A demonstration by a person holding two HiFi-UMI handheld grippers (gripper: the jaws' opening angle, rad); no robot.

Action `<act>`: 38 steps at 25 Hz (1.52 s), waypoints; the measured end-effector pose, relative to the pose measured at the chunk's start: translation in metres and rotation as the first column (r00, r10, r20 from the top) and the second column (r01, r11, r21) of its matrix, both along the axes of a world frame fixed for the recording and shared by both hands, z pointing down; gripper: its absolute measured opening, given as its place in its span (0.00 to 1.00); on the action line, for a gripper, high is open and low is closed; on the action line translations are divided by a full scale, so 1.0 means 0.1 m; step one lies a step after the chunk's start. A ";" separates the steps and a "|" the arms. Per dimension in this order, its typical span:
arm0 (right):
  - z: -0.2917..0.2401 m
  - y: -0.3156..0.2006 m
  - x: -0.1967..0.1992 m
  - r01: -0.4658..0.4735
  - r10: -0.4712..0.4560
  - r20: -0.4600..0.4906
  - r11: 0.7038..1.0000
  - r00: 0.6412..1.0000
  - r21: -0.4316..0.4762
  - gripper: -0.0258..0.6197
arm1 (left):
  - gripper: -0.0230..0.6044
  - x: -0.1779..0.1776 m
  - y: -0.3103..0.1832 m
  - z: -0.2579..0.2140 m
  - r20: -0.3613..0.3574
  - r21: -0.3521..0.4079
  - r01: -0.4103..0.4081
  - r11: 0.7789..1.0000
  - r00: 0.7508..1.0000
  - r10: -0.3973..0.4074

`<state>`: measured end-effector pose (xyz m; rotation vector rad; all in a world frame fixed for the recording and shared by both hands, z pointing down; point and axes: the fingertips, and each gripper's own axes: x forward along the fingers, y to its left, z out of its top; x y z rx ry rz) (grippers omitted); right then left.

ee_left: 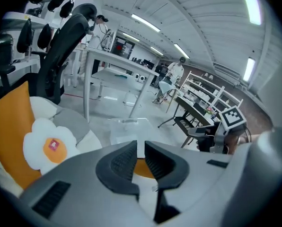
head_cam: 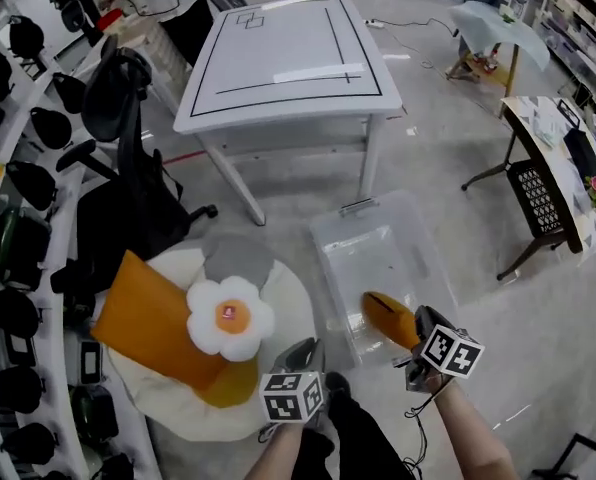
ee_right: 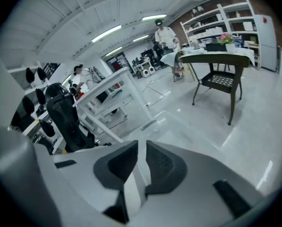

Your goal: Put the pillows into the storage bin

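Observation:
A clear storage bin [head_cam: 330, 236] stands on the floor, and a dark orange pillow [head_cam: 388, 316] lies over its near edge. My right gripper [head_cam: 416, 328] is just behind that pillow. Its jaws [ee_right: 141, 148] stand a narrow gap apart with nothing between them, above the bin [ee_right: 176, 126]. To the left, an orange rectangular pillow [head_cam: 143, 320], a white flower pillow [head_cam: 230, 316] and a grey pillow [head_cam: 236, 260] rest on a big white cushion [head_cam: 288, 303]. My left gripper [head_cam: 304, 350] hovers at the cushion's near right edge. It is slightly open [ee_left: 138, 148], pinches nothing and faces the bin [ee_left: 127, 126].
A white table [head_cam: 283, 53] stands beyond the bin. A black office chair [head_cam: 128, 178] and a rack of black headgear [head_cam: 13, 218] line the left side. A black mesh chair [head_cam: 536, 200] under a side table is at the right. The person's dark trouser legs [head_cam: 353, 438] are at the bottom.

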<state>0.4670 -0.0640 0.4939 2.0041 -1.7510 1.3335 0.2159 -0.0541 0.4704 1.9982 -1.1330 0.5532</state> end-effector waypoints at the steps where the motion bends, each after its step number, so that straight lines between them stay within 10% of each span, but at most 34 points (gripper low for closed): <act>1: 0.04 -0.07 -0.12 0.048 -0.048 -0.004 0.999 0.999 -0.001 0.12 | 0.11 -0.09 -0.02 0.02 0.009 0.006 0.028 1.000 1.000 -0.028; 8: 0.19 -0.46 -1.48 0.452 -0.453 0.013 0.892 0.892 0.011 0.15 | 0.11 -0.97 0.04 0.12 0.071 0.006 0.271 0.962 0.960 -0.271; 16: 0.42 -0.51 -3.17 0.794 -0.794 0.023 0.608 0.607 0.020 0.21 | 0.11 -2.07 0.37 0.18 0.120 0.019 0.555 0.832 0.825 -0.553; 27: 1.01 0.26 -4.75 0.973 -0.974 0.000 0.228 0.228 -0.048 0.27 | 0.12 -3.18 1.17 0.59 0.150 -0.002 0.774 0.634 0.627 -0.765; 33: 1.41 0.53 -5.24 0.986 -0.992 -0.040 0.123 0.119 -0.111 0.31 | 0.12 -3.59 1.55 0.94 0.153 -0.034 0.830 0.557 0.555 -0.818; 38: 1.81 0.60 -5.55 0.977 -0.990 -0.069 0.134 0.124 -0.166 0.33 | 0.12 -3.84 1.82 1.22 0.149 -0.057 0.855 0.515 0.518 -0.842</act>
